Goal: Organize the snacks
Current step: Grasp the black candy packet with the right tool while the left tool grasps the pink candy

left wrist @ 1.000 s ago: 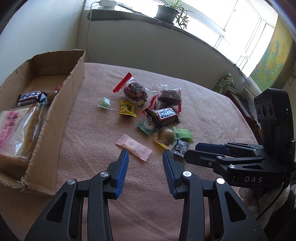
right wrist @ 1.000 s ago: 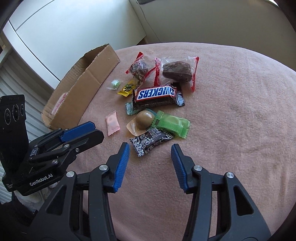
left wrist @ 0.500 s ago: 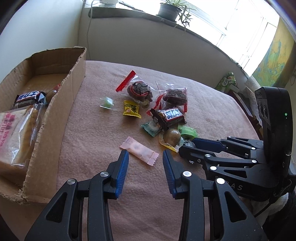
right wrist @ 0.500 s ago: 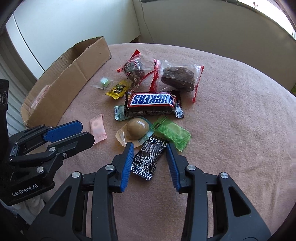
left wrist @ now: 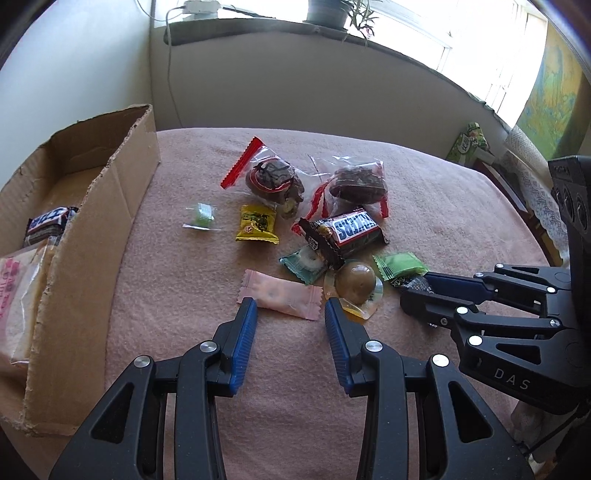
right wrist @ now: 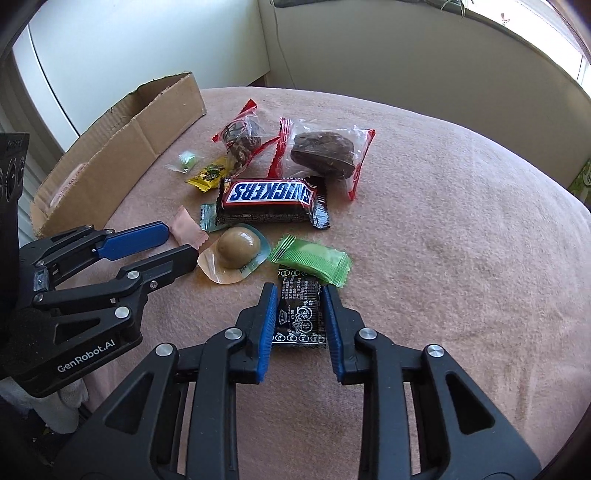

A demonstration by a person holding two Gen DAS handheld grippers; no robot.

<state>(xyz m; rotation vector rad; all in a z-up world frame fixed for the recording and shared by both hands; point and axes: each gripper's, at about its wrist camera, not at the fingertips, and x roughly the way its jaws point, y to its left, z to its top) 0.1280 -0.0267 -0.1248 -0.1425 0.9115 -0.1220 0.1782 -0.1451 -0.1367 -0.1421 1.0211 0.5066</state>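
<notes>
Several wrapped snacks lie on a pink blanket. My right gripper (right wrist: 298, 295) has its blue pads on both sides of a black patterned candy (right wrist: 300, 315); the jaws have narrowed to its width and seem to touch it. My left gripper (left wrist: 290, 308) is open, its tips just short of a pink candy (left wrist: 282, 299). Beyond lie a Snickers bar (right wrist: 271, 195), a round brown sweet in a clear cup (right wrist: 238, 247), a green candy (right wrist: 312, 258), a yellow candy (left wrist: 257, 223) and two red-edged bags (left wrist: 273, 177) (right wrist: 325, 151). A cardboard box (left wrist: 92, 229) stands at left.
The box holds another Snickers (left wrist: 50, 221) and a clear bag with pink print (left wrist: 18, 291). A small pale green sweet (left wrist: 201, 218) lies near the box wall. A windowsill with a plant (left wrist: 325, 11) runs behind. The blanket's right edge (right wrist: 554, 206) drops off.
My right gripper moved forward over the black candy and narrowed around it. My left gripper advanced toward the pink candy and stayed open.
</notes>
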